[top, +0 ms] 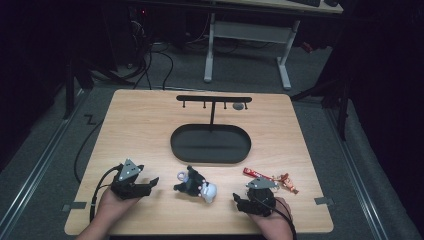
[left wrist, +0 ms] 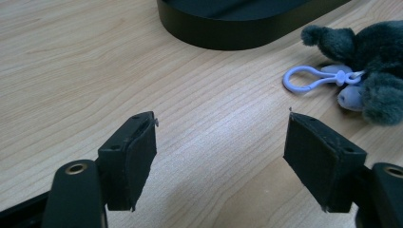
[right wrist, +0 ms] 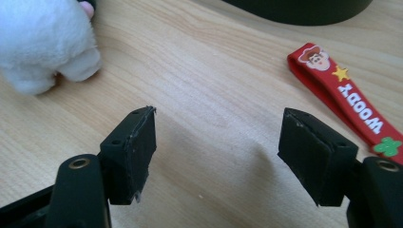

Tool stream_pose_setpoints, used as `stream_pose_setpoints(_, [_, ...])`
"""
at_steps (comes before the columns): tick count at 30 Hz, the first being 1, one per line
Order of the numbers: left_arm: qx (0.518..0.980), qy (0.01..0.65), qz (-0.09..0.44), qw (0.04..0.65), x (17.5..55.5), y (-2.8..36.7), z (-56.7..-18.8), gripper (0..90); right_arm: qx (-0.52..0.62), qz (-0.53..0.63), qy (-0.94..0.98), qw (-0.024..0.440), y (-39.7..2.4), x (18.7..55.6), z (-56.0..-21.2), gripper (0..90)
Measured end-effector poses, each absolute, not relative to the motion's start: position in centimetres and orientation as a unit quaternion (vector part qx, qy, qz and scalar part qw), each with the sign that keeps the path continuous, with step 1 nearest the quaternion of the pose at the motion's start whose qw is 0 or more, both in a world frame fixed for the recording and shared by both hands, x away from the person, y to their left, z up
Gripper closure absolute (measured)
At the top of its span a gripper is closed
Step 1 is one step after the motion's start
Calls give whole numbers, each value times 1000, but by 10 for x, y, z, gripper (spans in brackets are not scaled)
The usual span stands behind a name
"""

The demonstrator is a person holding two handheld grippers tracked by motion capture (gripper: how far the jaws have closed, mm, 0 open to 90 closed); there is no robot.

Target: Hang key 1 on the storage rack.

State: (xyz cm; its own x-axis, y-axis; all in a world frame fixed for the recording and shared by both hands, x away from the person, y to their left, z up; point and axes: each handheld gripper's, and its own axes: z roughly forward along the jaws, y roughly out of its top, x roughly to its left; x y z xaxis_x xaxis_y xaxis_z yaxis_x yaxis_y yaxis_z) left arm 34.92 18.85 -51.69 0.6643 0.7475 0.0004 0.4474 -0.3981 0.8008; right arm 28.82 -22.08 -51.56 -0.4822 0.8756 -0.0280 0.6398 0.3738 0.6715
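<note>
Both grippers, left gripper (top: 150, 183) and right gripper (top: 239, 201), rest wide open and empty on the woodgrain tabletop (top: 140, 125) flanking the fuzzy plush keychain (top: 196, 185), whose thin lilac clip (left wrist: 309, 78) or the flat rubbery red strap (right wrist: 347, 95) could slip from the pads.

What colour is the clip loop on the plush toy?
Pale lilac-blue clip loop, clearest in the left gripper view.
</note>
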Motion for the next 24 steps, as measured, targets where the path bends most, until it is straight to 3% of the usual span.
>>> stream_pose_setpoints(24, [828, 341, 178, 407, 344, 179, -518, 268, 447, 209, 853, 168, -207, 299, -501, 318])
